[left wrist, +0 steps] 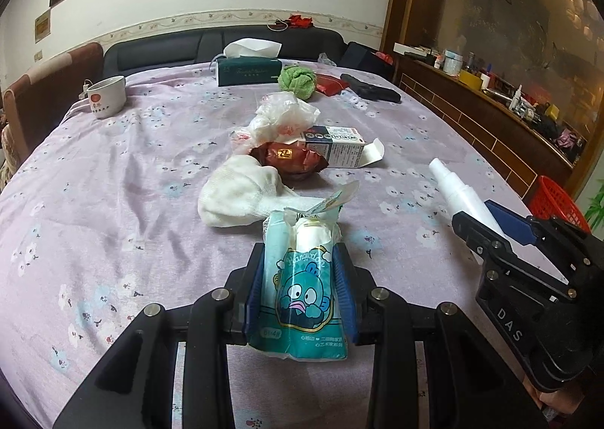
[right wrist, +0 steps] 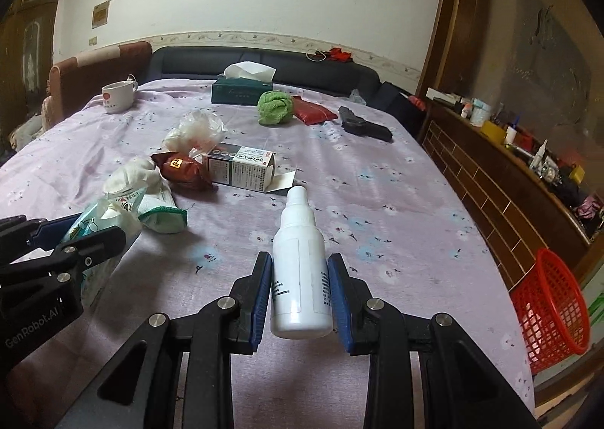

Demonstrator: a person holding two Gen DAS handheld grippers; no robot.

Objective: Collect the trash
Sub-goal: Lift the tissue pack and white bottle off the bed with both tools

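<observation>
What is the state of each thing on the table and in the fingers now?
Tissue pack: torn open, held in left gripper.
White bottle: capped, held in right gripper.
Carton: lying, end flap open.
Brown wrapper: crumpled.
Plastic bag: crumpled.
Mug: upright.
Tissue box: tissue sticking out.
Red basket: tilted, beside table.

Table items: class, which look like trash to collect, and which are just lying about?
Likely trash: tissue packet in left claw; spray bottle in right claw; brown wrapper; open carton; plastic bag.
Lying about: mug; tissue box; green cloth.
</observation>
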